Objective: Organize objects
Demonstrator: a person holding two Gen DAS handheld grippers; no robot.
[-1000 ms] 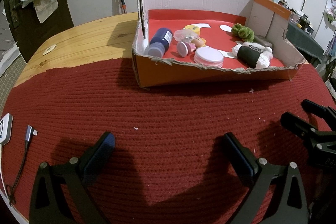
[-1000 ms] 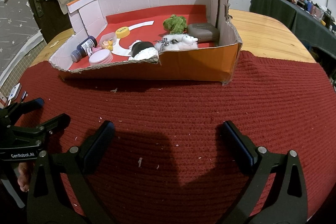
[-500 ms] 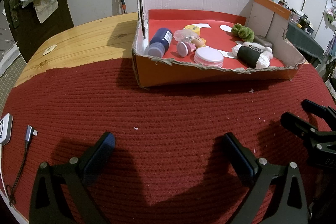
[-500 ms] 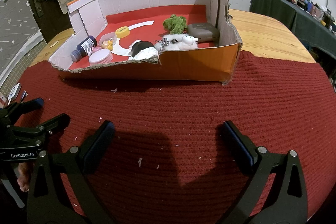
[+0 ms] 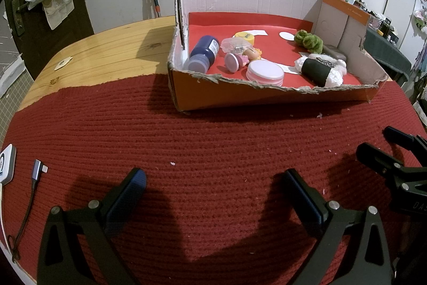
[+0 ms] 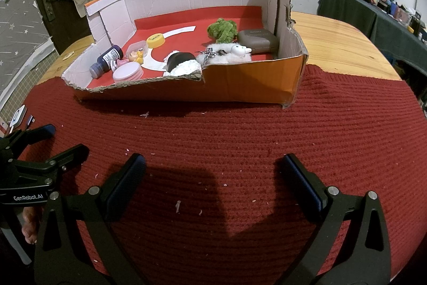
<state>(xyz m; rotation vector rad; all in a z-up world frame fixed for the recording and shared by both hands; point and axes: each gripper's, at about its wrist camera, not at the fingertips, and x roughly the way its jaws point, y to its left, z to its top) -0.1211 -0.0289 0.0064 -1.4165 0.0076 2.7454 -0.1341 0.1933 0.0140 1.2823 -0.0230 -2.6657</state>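
Torn orange cardboard box sitting far on red knitted cloth, holding dark blue bottle; left gripper and right gripper hovering near, jaws apart, gripping nothing.

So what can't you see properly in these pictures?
- Grey case: in the left view, mostly hidden behind the green plush.
- Blue bottle label: too small to read in both views.
- White gadget: cut off by the left view's edge.
- Doll: too small for details.
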